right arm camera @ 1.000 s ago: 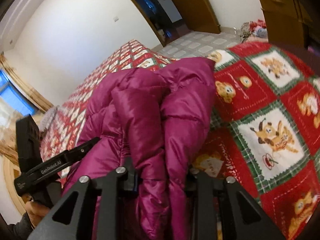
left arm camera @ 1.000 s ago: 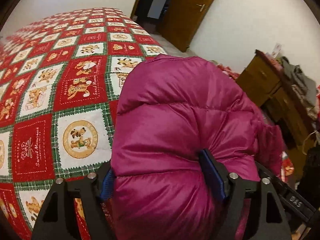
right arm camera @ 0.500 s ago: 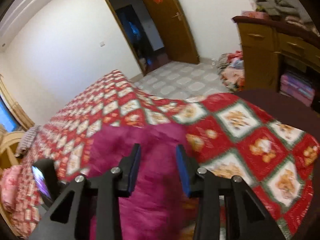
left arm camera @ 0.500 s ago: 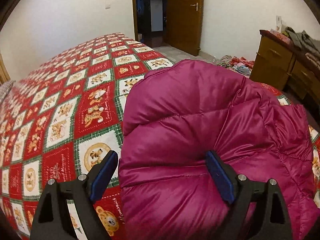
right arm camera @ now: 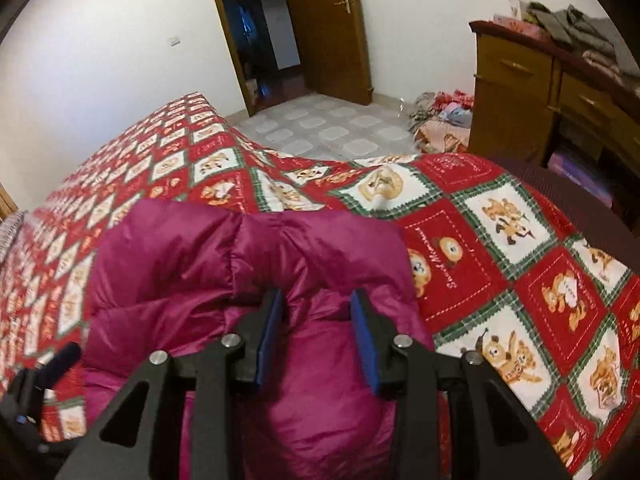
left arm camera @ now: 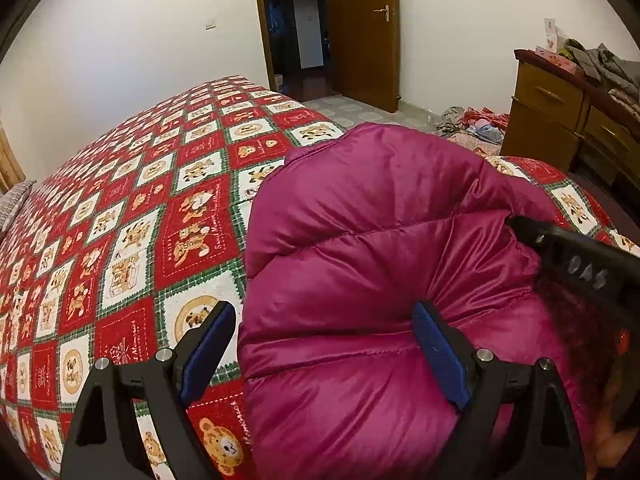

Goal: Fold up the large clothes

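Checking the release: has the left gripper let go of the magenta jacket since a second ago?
Yes. The left gripper now stands open, its left pad over the bedspread, clear of the jacket.

Counted in view: one magenta down jacket [left arm camera: 360, 264], one red-and-white patchwork bedspread [left arm camera: 132, 216], two grippers, left [left arm camera: 324, 344] and right [right arm camera: 316, 324], one open wooden door [left arm camera: 362, 28], one wooden dresser [right arm camera: 532, 88], and one heap of clothes on the floor [right arm camera: 440, 120].
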Demonstrator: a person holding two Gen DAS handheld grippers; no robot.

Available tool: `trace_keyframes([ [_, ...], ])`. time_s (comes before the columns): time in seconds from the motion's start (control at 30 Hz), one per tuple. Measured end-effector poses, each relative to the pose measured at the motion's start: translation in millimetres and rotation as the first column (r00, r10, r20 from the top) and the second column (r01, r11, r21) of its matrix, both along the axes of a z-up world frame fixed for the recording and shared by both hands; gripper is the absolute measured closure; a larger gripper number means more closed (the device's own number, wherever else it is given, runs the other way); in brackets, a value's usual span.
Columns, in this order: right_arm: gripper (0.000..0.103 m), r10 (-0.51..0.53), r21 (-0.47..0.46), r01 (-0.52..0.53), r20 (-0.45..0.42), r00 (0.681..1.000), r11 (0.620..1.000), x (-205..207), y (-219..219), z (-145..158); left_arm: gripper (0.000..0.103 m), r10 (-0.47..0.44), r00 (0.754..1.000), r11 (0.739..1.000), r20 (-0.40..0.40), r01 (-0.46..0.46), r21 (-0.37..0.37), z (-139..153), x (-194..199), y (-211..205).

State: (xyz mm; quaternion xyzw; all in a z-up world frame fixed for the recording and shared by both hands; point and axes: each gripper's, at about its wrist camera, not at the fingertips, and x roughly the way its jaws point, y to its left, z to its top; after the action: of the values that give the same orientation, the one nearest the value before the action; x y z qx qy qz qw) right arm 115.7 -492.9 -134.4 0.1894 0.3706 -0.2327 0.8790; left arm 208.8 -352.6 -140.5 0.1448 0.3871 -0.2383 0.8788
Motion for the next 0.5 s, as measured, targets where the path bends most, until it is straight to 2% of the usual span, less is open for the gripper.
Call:
trace_keyframes([
  [0.17,0.063,-0.015,-0.043,0.015,-0.005,1.0,0.999,-1.4,-3.2,-13.1,0.012,-0.058,0.997,0.998,-0.052,0.057,-0.023,9.1,11.1,-4.4],
  [0.27,0.063,-0.023,-0.021,0.023,0.005,1.0,1.0,-2.4,-7.3,-13.7,0.012,-0.058,0.998,0.998,0.003,0.058,-0.009,17.9,20.7,-13.4],
  [0.33,0.063,-0.024,-0.014,0.024,0.01,1.0,1.0,-3.7,-8.8,-14.4,0.011,-0.041,0.999,0.999,0.011,0.041,0.003,18.8,33.0,-21.9],
  [0.5,0.063,-0.025,0.018,0.025,0.029,0.999,1.0,-4.6,-13.6,-17.7,0.001,-0.026,0.996,1.0,-0.08,0.026,0.002,-3.3,57.5,-34.1],
])
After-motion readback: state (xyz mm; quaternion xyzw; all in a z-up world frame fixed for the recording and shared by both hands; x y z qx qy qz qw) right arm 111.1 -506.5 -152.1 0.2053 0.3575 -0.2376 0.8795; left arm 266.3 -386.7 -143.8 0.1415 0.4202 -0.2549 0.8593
